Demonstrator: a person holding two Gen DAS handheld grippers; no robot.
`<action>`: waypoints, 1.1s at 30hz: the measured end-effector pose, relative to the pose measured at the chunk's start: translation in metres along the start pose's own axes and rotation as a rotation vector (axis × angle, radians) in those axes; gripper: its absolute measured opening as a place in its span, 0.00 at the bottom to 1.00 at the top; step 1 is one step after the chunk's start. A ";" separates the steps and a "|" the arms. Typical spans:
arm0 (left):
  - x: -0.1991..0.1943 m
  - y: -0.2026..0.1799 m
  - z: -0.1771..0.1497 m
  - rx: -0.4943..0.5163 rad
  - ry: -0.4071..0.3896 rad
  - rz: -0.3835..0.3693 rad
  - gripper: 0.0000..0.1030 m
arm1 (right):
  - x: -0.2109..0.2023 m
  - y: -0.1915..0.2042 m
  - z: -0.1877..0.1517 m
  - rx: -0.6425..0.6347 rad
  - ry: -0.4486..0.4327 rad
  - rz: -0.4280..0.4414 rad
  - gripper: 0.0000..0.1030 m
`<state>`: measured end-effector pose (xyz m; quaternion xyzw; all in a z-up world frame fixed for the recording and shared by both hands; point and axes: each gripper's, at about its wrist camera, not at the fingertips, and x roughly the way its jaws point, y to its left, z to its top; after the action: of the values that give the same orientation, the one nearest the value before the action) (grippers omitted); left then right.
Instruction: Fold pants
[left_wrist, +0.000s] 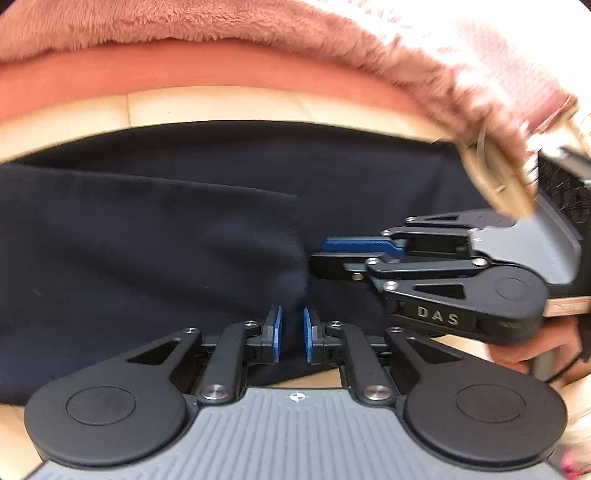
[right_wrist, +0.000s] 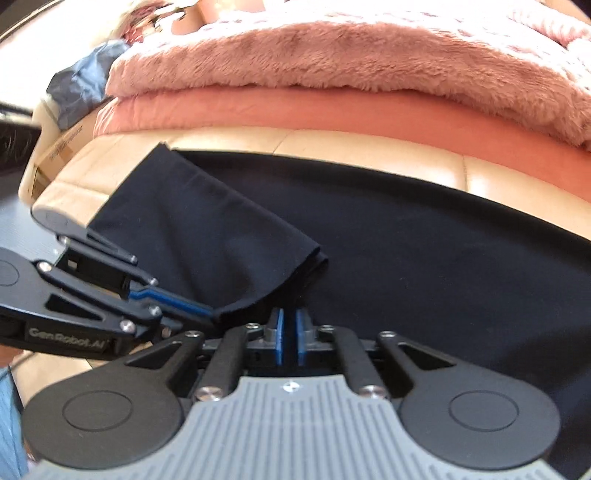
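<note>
Dark navy pants lie spread on a cream cushioned surface. In the right wrist view a folded-over flap rests on the rest of the pants. My left gripper hovers low over the cloth, its blue pads a narrow gap apart with dark fabric showing in the gap. From the right wrist view, the left gripper has its tips at the flap's near corner. My right gripper also stands slightly open over the pants. It reaches in sideways as the right gripper in the left wrist view, at a fold ridge.
A fluffy pink blanket on a salmon sheet lies behind the pants. A blue-grey bag and a cardboard box sit at the far left. A hand holds the right gripper.
</note>
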<state>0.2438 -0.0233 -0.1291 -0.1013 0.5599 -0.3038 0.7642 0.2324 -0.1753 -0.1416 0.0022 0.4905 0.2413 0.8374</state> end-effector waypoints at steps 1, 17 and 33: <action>-0.003 0.001 -0.003 -0.016 -0.012 -0.027 0.14 | -0.004 -0.004 0.000 0.045 -0.005 0.009 0.20; -0.024 0.037 -0.031 -0.168 -0.204 0.170 0.14 | 0.017 -0.055 -0.023 0.707 0.004 0.257 0.35; -0.036 0.045 -0.039 -0.228 -0.263 0.174 0.14 | 0.020 -0.038 -0.013 0.643 0.002 0.254 0.00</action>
<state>0.2165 0.0400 -0.1369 -0.1774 0.4926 -0.1553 0.8377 0.2445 -0.2036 -0.1738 0.3269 0.5381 0.1764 0.7566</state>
